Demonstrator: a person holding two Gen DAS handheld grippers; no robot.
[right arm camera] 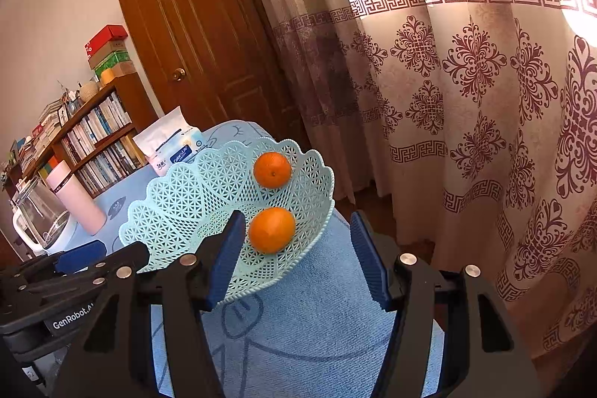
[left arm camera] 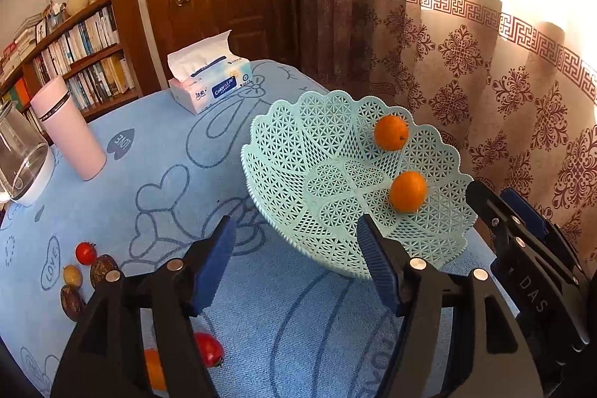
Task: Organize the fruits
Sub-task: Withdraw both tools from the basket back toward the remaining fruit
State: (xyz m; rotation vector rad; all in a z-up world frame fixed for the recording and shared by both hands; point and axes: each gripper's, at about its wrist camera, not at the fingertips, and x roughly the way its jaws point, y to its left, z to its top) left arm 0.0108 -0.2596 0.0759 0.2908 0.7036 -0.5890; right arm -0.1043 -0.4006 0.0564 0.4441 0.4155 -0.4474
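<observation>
Both grippers, left (left arm camera: pixel 296 250) and right (right arm camera: pixel 298 245), hover wide apart and hold nothing. Two oranges (left arm camera: pixel 408 191) sit in the basket (left arm camera: pixel 283 152). Tomatoes (left arm camera: pixel 85 253) and other fruits remain on the table (left arm camera: pixel 156 152).

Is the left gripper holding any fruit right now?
No, the left gripper is open and empty over the tablecloth, and both oranges lie in the basket.

Daylight glares through the curtain (right arm camera: pixel 466 99), blown out white at top right (both views); fisheye edges bend and darken.
</observation>
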